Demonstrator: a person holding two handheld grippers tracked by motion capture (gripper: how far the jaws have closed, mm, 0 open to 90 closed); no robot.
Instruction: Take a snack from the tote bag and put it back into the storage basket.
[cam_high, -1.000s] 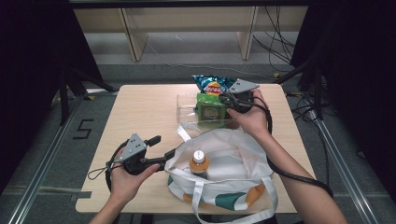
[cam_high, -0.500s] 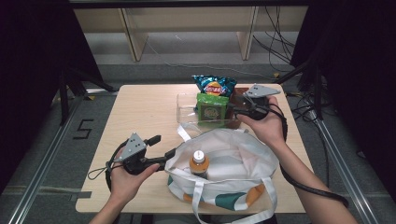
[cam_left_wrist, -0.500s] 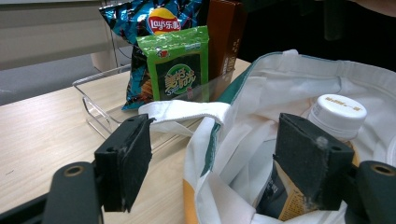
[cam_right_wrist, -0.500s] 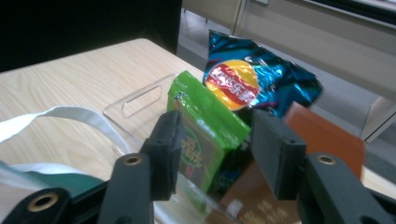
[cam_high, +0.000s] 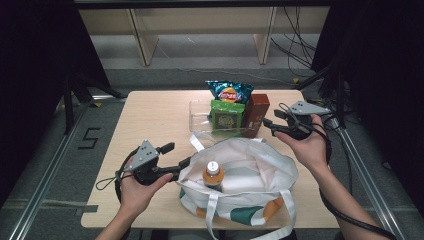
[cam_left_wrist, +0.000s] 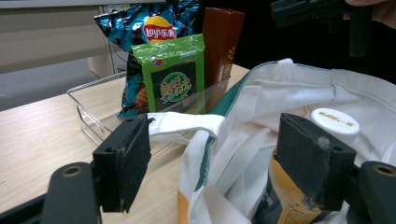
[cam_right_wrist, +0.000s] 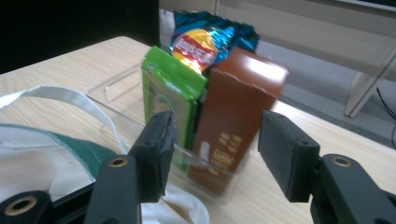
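The left tool (cam_high: 181, 162) stands wide open at the bag's (cam_high: 250, 175) left rim, jaws either side of the cloth edge, not clamped. A bottle (cam_high: 212, 173) stands inside the bag. The right tool (cam_high: 266, 127) is open and empty, just beside the brown box (cam_high: 256, 114) in the clear tray (cam_high: 199, 116).

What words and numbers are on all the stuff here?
"Lay's" with Chinese characters: on the blue chip bag.
"5": on the floor left of the table.
Green packet: large Chinese characters, small print blurred.
Brown box: print too blurred to read.
Bottle cap: print too small.
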